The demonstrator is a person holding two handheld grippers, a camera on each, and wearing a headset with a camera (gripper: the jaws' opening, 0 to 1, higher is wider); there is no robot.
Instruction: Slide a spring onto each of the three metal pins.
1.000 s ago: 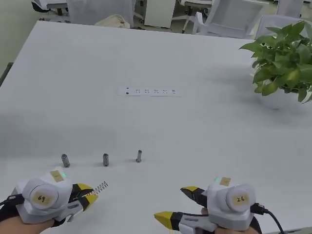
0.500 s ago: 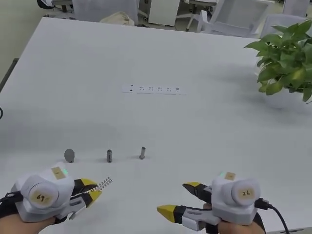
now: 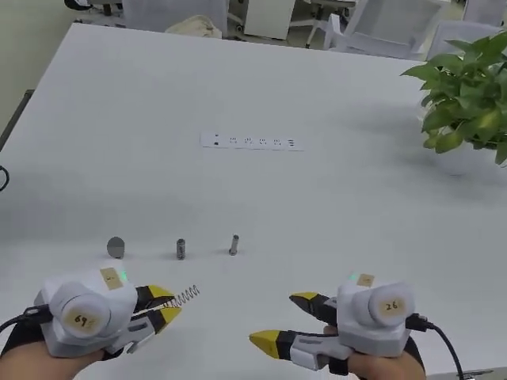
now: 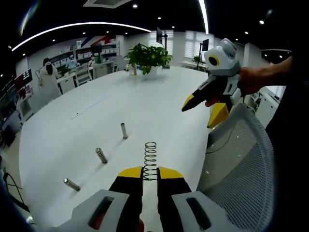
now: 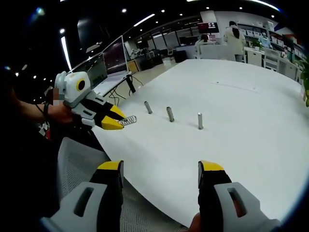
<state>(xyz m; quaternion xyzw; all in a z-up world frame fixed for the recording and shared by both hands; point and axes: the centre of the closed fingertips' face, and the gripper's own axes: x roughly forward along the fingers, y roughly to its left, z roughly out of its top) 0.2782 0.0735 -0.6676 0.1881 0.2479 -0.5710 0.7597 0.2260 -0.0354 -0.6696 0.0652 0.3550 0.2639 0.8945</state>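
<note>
Three short metal pins stand in a row on the white table: the left pin (image 3: pixel 116 247) and the middle pin (image 3: pixel 181 248) each carry a spring, the right pin (image 3: pixel 234 245) is bare. My left gripper (image 3: pixel 168 303) is shut on one end of a small spring (image 3: pixel 188 294), which sticks out toward the pins, a little short of them. In the left gripper view the spring (image 4: pixel 150 159) rises from the closed jaws (image 4: pixel 150 171), below the bare pin (image 4: pixel 124 131). My right gripper (image 3: pixel 277 319) hovers open near the table's front edge, holding nothing.
A white power strip (image 3: pixel 248 142) lies mid-table. A potted plant (image 3: pixel 467 87) stands at the far right. A grey mesh chair back (image 4: pixel 241 154) sits below the table's near edge. Office chairs line the far side.
My left gripper has drifted slightly right with the spring, closer to the pins. The head camera shifted a little. The right gripper stays open in about the same place.
</note>
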